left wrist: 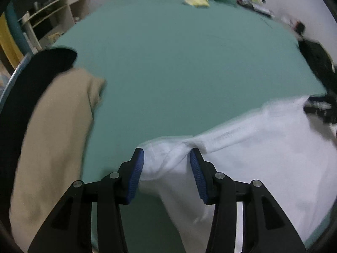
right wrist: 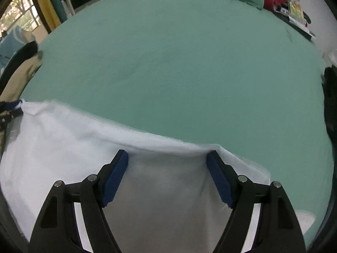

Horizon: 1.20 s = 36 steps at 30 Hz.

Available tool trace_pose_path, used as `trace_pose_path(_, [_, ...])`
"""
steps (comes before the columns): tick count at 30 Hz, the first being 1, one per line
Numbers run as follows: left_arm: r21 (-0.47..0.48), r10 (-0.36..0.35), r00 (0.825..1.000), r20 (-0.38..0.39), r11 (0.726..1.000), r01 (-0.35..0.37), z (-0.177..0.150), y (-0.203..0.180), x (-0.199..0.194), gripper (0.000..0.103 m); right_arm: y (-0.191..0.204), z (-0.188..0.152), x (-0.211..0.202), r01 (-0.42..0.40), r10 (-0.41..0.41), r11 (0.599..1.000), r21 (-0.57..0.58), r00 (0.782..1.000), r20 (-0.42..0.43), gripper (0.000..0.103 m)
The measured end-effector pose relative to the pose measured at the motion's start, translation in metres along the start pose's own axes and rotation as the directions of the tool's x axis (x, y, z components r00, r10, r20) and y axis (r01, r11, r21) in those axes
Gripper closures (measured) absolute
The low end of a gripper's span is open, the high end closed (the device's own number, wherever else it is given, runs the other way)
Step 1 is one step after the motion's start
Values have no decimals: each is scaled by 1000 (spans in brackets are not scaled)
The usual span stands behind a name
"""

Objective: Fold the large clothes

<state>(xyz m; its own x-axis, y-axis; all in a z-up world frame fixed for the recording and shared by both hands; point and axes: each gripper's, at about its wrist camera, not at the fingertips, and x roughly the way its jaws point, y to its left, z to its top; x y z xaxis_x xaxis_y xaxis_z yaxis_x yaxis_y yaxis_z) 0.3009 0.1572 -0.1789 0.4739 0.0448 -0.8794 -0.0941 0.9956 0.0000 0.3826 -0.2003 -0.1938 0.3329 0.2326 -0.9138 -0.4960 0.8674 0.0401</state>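
The white garment (left wrist: 263, 147) is spread over the near part of the green bed (left wrist: 179, 63), filling the lower right of the left wrist view and the lower left and centre of the right wrist view.

The left gripper (left wrist: 167, 160) is seen with fingers spread; a bunched corner of white cloth lies between them, touching or nearly touching the pads, but no pinch is made. The right gripper (right wrist: 167, 160) is seen with fingers spread wider, straddling the garment's far edge, nothing clamped.

Step judged: 2 grasp points are being lined up along 1 edge before a fold. Next move calls for both fingers to be closed on the cloth, then the edge lifted evenly so no slack is dragged.

A tan garment (left wrist: 56, 137) and a dark garment (left wrist: 42, 63) are draped at the left of the left wrist view.

Hard to make out: garment type, sleeves and collar; cloth edges are motion-blurred. The near hem is cut off at the bottom of the frame. The dark item at the right edge cannot be identified.
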Motion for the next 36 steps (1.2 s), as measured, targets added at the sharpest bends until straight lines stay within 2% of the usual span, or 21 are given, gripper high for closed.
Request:
trace_pose_path(2, [-28, 53, 998, 26, 998, -52, 21, 11, 9, 55, -5, 11, 4, 20, -20, 1000, 20, 999, 32, 25])
trace_pose_path(5, [-84, 90, 992, 88, 993, -83, 45, 24, 4, 55, -21, 23, 2, 35, -44, 994, 99, 995, 94, 25])
trace_pose_path(7, [-101, 66, 989, 131, 993, -53, 48, 25, -12, 55, -29, 23, -13, 36, -59, 987, 156, 987, 149, 25])
trace_pose_path(9, [-86, 11, 990, 139, 996, 1, 40, 13, -27, 55, -32, 14, -38, 7, -48, 981, 195, 977, 208, 25])
trace_pose_path(11, [-76, -84, 991, 104, 993, 92, 26, 4, -33, 55, -27, -3, -58, 9, -54, 979, 205, 974, 219, 25])
trace_pose_path(12, [-92, -133, 988, 75, 986, 140, 15, -4, -32, 55, -26, -18, -69, 29, -75, 977, 212, 975, 211, 25])
trace_pose_path(15, [-133, -223, 974, -45, 967, 215, -21, -11, -20, 55, -28, -63, -87, 43, -94, 961, 272, 979, 178, 25])
trace_pose_path(16, [-130, -214, 974, -68, 970, 204, -28, -13, -16, 55, -30, -77, -91, 45, -97, 955, 293, 981, 167, 25])
trace_pose_path(17, [-119, -173, 980, -102, 980, 161, -40, -14, -10, 55, -32, -93, -95, 56, -107, 949, 310, 983, 152, 25])
trace_pose_path(19, [-61, -108, 993, -54, 993, 105, -56, -17, -15, 55, -44, -122, -95, 99, -142, 937, 335, 984, 106, 25])
trace_pose_path(20, [-33, -41, 997, -65, 999, 38, -60, -20, -16, 55, -51, -136, -93, 134, -170, 932, 336, 982, 80, 25])
trace_pose_path(21, [-34, -6, 998, -63, 999, 4, -61, -19, -19, 55, -53, -152, -89, 180, -206, 924, 337, 978, 42, 25])
trace_pose_path(23, [-93, 5, 998, -56, 996, -10, -70, -11, -29, 55, -59, -176, -90, 211, -235, 904, 373, 972, 21, 25])
trace_pose_path(25, [-151, 3, 999, -38, 988, -8, -77, -2, -40, 55, -62, -194, -105, 200, -240, 889, 412, 969, 49, 25])
trace_pose_path(27, [-194, -49, 999, 3, 980, 49, -86, 1, -56, 55, -64, -207, -128, 203, -270, 877, 435, 958, 97, 25])
trace_pose_path(29, [-233, -122, 991, 53, 964, 131, -101, 1, -71, 55, -67, -226, -146, 171, -264, 858, 484, 956, 130, 25])
trace_pose_path(31, [-232, -153, 987, 48, 959, 160, -113, -5, -74, 53, -71, -246, -153, 98, -218, 831, 547, 963, 160, 25])
trace_pose_path(33, [-229, -180, 984, 7, 957, 177, -126, -12, -69, 53, -73, -267, -151, 24, -161, 802, 596, 971, 176, 25])
trace_pose_path(35, [-218, -171, 985, -28, 963, 161, -138, -18, -64, 53, -73, -282, -150, 3, -154, 784, 620, 969, 191, 26])
trace_pose_path(36, [-193, -156, 988, -19, 970, 149, -142, -19, -66, 53, -74, -290, -147, -28, -133, 775, 632, 969, 206, 38])
